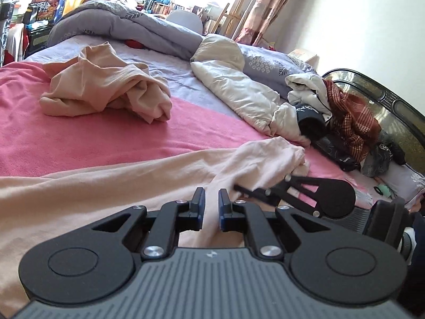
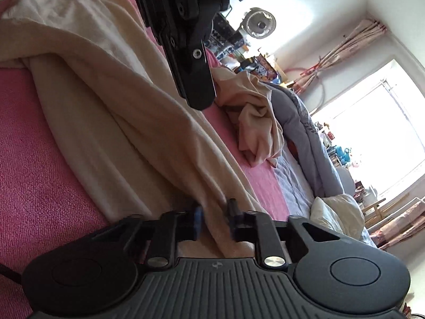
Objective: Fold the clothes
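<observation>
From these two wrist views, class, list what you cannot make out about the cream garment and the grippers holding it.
- Cream garment: its type and full outline, cut off by the left wrist view's edges and by the left gripper.
- The spot where the right gripper pinches the fabric: blurred in the right wrist view.
- Garment's far end: cut off at the top edge, partly hidden behind the other gripper's body.
</observation>
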{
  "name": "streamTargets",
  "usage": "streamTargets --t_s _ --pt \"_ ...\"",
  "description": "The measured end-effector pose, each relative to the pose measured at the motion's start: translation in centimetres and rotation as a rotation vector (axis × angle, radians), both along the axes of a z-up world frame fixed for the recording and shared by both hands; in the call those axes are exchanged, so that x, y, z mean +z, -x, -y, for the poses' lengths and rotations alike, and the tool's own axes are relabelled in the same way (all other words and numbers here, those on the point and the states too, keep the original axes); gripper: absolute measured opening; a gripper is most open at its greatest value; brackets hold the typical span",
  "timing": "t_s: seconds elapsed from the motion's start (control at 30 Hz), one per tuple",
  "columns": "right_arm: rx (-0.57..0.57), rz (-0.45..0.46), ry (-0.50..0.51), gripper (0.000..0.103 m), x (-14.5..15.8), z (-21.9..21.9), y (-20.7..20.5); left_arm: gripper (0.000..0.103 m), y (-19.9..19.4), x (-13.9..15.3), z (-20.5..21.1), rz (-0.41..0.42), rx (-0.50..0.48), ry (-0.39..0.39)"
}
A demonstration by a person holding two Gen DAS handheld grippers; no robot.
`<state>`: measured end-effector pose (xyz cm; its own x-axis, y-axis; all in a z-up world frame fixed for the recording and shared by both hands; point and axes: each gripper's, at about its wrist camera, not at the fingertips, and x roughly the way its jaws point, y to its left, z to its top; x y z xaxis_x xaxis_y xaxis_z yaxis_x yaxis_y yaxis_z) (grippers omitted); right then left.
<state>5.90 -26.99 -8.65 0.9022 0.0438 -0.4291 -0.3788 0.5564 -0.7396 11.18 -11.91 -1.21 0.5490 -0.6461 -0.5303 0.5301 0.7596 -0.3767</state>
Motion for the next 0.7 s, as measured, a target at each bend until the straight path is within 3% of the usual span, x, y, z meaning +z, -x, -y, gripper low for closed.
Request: streamTargets --t_s 0.13,0.23,0.4,0.5,0.53,0.6,0.63,0.7 --pt "-0.039 0.038 -0.006 0.006 0.3 0.9 1.3 0.01 0.5 0.2 -0.5 0.05 0.029 -0.088" --pt "-0.051 0.045 -0.012 0.005 0.6 1.7 2.2 0.01 0.8 -0.6 -1.2 0.079 0.066 -0.217" --pt "-0.032 0.021 0.012 0.005 0.4 2.1 3.6 0.015 1.0 -2.6 -4.9 0.063 0.19 -0.378" --pt "-0.014 0.012 0.033 0.005 0.1 2.1 4.3 0.016 1.1 -2.7 -7.0 0.082 0.262 -0.435" --pt "-0.007 0.011 0.044 0.005 -0.1 2.1 4.4 0.022 0.9 -2.7 -7.3 0.095 0.29 -0.47" --pt "0.005 0.01 0.076 0.005 -0.5 2.1 4.6 0.021 0.2 -2.4 -7.6 0.135 0.357 -0.567" --pt "0.009 0.01 0.091 0.005 -0.7 2.1 4.6 0.019 -0.3 -2.0 -7.7 0.153 0.371 -0.588" --pt "0.016 0.02 0.121 0.005 -1.1 2.1 4.7 0.017 -0.8 -0.8 -7.4 0.182 0.298 -0.522"
